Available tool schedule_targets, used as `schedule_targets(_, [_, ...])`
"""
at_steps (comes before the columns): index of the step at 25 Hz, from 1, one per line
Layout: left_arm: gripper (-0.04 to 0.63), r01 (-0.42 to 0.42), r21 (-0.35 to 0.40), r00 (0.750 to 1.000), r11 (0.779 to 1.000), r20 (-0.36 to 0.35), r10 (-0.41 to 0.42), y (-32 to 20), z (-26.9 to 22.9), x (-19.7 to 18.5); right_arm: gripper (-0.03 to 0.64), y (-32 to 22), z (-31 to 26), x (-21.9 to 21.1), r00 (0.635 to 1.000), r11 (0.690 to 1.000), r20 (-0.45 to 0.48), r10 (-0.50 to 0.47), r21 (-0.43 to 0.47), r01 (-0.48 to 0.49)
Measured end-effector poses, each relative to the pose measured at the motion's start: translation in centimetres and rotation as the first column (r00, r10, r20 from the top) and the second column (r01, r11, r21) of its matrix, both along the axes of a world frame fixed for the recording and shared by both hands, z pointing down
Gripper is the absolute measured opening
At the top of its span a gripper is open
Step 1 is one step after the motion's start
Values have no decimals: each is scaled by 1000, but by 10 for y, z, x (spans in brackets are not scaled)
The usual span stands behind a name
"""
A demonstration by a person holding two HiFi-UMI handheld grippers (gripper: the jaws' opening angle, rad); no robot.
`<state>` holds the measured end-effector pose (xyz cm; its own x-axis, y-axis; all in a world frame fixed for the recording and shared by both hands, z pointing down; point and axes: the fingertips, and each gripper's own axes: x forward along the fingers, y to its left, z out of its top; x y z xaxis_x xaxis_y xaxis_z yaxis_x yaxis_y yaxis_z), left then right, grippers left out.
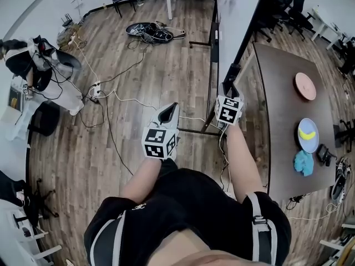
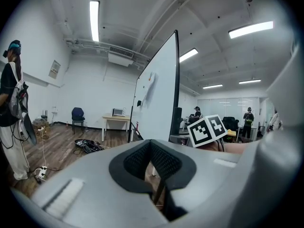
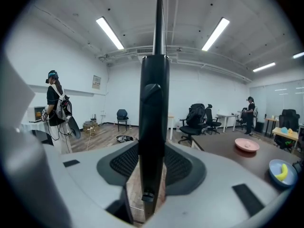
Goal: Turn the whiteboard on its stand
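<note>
Right gripper (image 1: 230, 87) clamped on near vertical edge of whiteboard (image 1: 237, 21), standing on floor (image 1: 138, 65) just left of bench (image 1: 283, 104), left gripper (image 1: 170, 108) closed, empty; one-edge hold may slip, or the turning board could hit bench or snag cable (image 1: 191, 118).

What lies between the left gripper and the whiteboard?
Head view: only wooden floor and a white cable separate the left gripper from the whiteboard.
</note>
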<state>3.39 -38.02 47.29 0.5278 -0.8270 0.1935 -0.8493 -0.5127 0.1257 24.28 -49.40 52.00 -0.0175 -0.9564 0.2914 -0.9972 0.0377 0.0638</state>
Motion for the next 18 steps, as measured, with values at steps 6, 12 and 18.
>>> schedule_targets(6, [8,-37,-6,999,999,8,37,11,1,24,175,23,-2,14,1000,1000,10,0,2,0])
schedule_targets(12, [8,-61,-25,998,998,22,62,24,10,43,175,47,-2,28,1000,1000,16,-1,13,1])
schedule_targets(18, [8,-85,-29,996,996,28,86,34,12,54,175,66,-2,35,1000,1000,18,-2,9,2])
